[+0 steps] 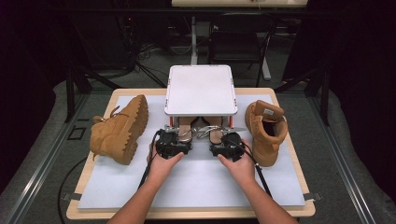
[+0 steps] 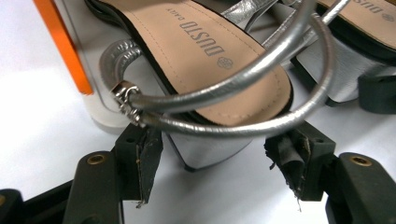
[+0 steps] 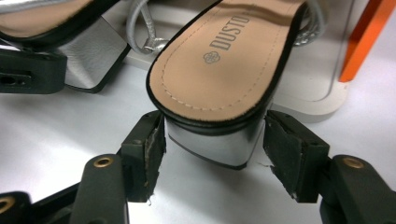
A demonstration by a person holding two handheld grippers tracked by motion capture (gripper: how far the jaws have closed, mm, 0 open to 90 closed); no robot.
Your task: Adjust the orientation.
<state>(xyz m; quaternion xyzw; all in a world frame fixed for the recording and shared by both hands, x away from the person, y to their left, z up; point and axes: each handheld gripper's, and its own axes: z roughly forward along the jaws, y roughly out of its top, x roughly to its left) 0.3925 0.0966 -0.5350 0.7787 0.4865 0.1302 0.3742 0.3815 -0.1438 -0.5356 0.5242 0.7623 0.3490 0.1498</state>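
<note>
Both claws released: the left gripper (image 2: 212, 172) straddles the left sandal's (image 2: 205, 60) silver heel, the right gripper (image 3: 212, 158) the right sandal's (image 3: 224, 60), toes pointing far under the white stand (image 1: 200, 88).

sandals: 2 (image 1: 186, 129) (image 1: 215, 130) | boots: 2 (image 1: 120, 130) (image 1: 265, 130) | shelf: 1 (image 1: 200, 91) | grippers: 2 (image 1: 173, 143) (image 1: 227, 144)

Left gripper (image 1: 173, 143), right gripper (image 1: 227, 146): black housings, black cable trailing from each. Jaws: matte black, brass-ringed screw holes, worn frayed black pads (image 2: 148, 163). Person: forearms bare, no sleeves, no gloves.
</note>
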